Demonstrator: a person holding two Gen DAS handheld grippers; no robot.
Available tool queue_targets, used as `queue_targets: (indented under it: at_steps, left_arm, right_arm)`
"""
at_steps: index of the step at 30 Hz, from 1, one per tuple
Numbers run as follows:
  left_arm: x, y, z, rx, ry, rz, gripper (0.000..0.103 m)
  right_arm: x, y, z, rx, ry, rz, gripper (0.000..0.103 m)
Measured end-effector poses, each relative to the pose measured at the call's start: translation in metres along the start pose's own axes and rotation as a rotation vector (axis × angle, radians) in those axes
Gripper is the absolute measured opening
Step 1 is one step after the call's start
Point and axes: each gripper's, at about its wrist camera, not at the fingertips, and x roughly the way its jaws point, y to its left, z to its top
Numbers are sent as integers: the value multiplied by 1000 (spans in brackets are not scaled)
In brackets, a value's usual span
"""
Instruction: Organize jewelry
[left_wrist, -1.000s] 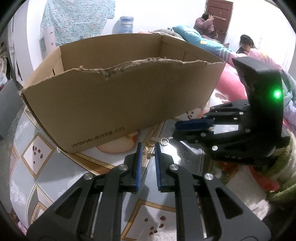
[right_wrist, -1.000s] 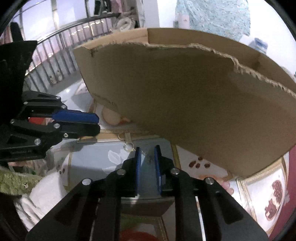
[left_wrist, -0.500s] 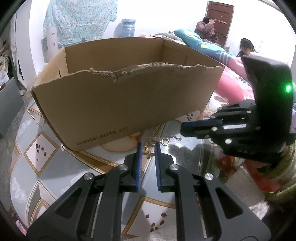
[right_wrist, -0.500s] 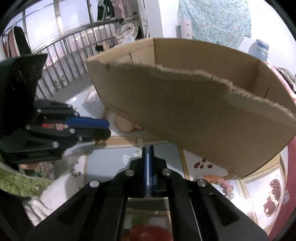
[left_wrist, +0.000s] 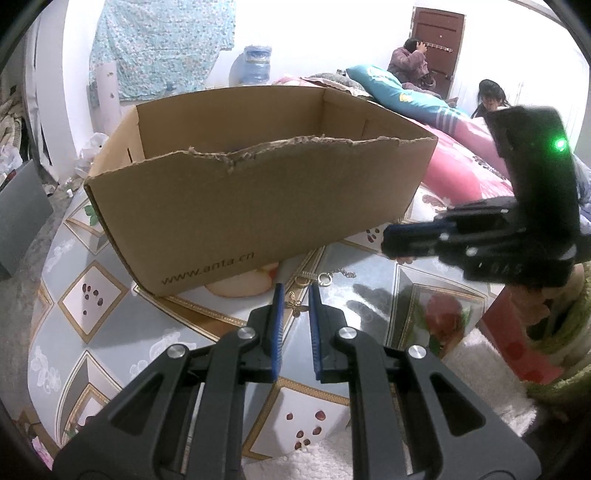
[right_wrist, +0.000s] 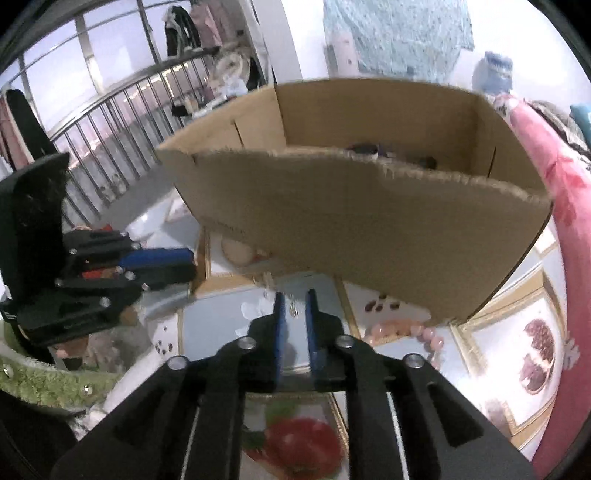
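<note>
- The table (left_wrist: 74, 302) is the biggest thing here, covered in a glossy cloth printed with fruit and gold-edged diamonds.
- A cardboard box (left_wrist: 258, 199) stands open on it, its near wall torn ragged along the top; from the right wrist view a few dark items lie on its floor, too blurred to name.
- The right gripper (right_wrist: 294, 308) hangs over the cloth in front of the box with its jaws opening; a thin chain shows in the gap, though the pads do not press on it.
- The left gripper (left_wrist: 294, 295) points down at the cloth just before the box, its blue pads a narrow slot apart and gripping nothing.
- A pink bead bracelet (right_wrist: 417, 332) lies on the cloth against the box's near right corner.
- A gold chain (left_wrist: 321, 277) with a ring clasp lies on the cloth just beyond the left fingertips, between them and the box.
- A small gold butterfly charm (left_wrist: 295, 304) lies between the left pads, untouched by them.
</note>
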Motion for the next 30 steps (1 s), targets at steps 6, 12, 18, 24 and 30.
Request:
queue_targets:
  at_steps: [6, 12, 18, 24, 30]
  left_arm:
    - [1, 7, -3, -17, 1, -3, 12]
    - [3, 15, -3, -36, 6, -4, 12]
    - [6, 20, -2, -46, 9, -5, 12]
    - [6, 21, -4, -52, 8, -11, 12]
    - [6, 23, -4, -52, 8, -12, 12]
  right_arm:
    - [33, 14, -7, -44, 135, -31, 14]
    - [43, 11, -2, -12, 99, -35, 5]
    - [49, 9, 3, 23, 91, -23, 5]
    - [43, 1, 1, 115, 85, -39, 7]
    - [52, 3, 7, 176, 53, -46, 7]
